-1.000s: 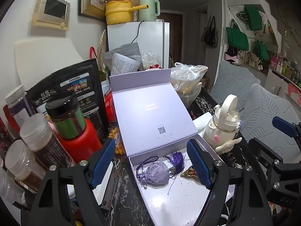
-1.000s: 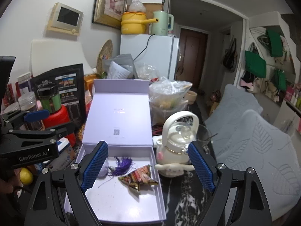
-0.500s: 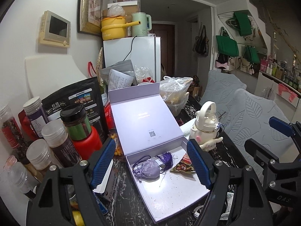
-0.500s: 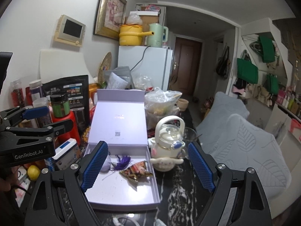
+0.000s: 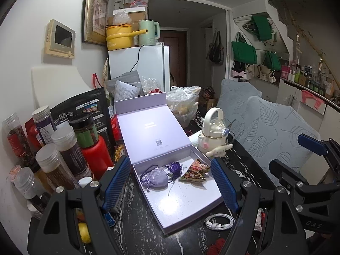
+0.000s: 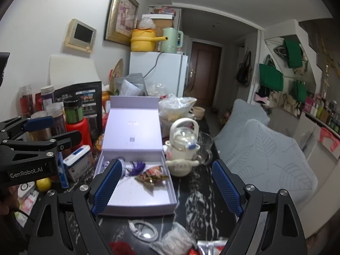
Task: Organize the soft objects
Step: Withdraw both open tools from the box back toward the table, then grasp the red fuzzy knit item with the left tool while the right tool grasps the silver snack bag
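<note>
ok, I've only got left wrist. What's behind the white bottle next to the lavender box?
Observer: A clear glass bowl stands right behind the white bottle.
Operator: And behind the plastic bag?
Observer: A beige cup, just past the plastic bag.
Operator: Near edge, by the cable?
Observer: A pale grey pouch lies beside the white cable, outside the lavender box.
</note>
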The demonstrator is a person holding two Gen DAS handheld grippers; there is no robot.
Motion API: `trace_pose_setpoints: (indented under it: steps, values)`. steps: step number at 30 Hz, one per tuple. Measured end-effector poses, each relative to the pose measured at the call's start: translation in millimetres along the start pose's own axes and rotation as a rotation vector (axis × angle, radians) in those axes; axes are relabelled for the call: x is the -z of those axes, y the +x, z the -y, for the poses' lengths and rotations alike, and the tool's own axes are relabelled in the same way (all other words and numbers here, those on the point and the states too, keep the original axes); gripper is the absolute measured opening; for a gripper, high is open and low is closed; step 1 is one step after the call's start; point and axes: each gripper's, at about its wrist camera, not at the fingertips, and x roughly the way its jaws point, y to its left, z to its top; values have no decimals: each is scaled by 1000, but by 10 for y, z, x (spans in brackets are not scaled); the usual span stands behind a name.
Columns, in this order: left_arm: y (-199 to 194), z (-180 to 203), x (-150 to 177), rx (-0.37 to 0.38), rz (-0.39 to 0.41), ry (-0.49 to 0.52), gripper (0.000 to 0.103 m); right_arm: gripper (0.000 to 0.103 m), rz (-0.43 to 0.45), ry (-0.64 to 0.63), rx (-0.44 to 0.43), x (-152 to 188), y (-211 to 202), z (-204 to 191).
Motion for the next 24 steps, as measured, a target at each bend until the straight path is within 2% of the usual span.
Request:
trace_pose_setpoints:
  steps: [8,24]
  values:
    - [-106,148,235,30,-18,29,78,88,-28,38,20,248,-123,62]
    - [-209,450,739,142,-102,91,78,88,-102,69,79,813,-401,135]
